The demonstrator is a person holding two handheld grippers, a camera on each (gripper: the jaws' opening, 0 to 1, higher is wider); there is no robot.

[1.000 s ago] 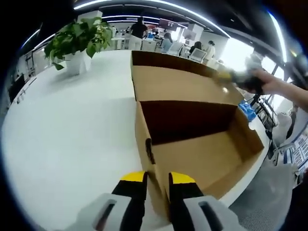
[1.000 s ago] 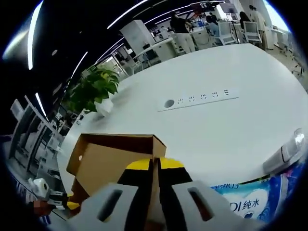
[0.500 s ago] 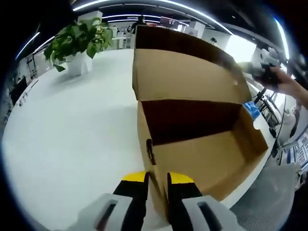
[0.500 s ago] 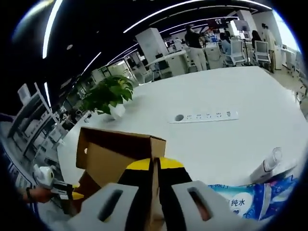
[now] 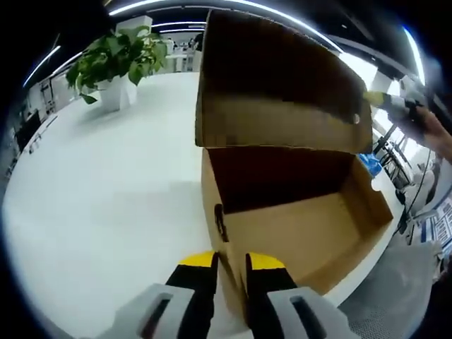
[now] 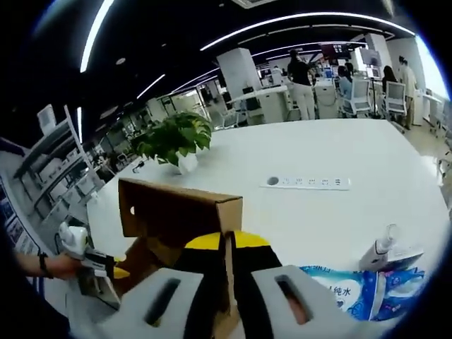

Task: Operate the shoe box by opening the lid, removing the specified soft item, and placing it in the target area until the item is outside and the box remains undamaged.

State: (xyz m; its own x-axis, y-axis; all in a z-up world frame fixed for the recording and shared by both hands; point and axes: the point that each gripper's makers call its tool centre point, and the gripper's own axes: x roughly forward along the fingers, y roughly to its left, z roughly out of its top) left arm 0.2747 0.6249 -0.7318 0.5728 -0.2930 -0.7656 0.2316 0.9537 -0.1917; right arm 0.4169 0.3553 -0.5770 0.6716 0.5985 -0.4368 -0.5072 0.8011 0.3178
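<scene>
Box: brown cardboard shoe box (image 5: pixel 304 226) sits on the white bench (image 5: pixel 106 198), near the bench's edge; its inside shows bare cardboard in the left gripper view.
Lid: hinged brown cardboard lid (image 5: pixel 275 85) stands raised and tilted over the box's far side; in the right gripper view its corner (image 6: pixel 180 212) rises just ahead of the jaws.
Left tool: left tool (image 5: pixel 231 265), yellow-tipped black jaws, pinches the near wall of the box, one jaw outside and one inside, gap narrow.
Right tool: right tool (image 6: pixel 227 247), same yellow-tipped jaws, is closed tight on the lid's edge, cardboard sandwiched between the jaws.
Left tool seen from right side: in the right gripper view the left tool sits low at the left edge, held by a person's hand (image 6: pixel 56 265) with a dark wristband.
Soft item: cannot tell which item is meant; a blue-and-white soft pack with printed characters (image 6: pixel 360 289) lies on the bench beside the box.
Other bench items: white spray bottle (image 6: pixel 381 247) just beside the pack; white power strip (image 6: pixel 307 182) further off; green potted plant in a white pot (image 5: pixel 116 60) well apart from the box.
Background: people stand at desks beyond the bench.
</scene>
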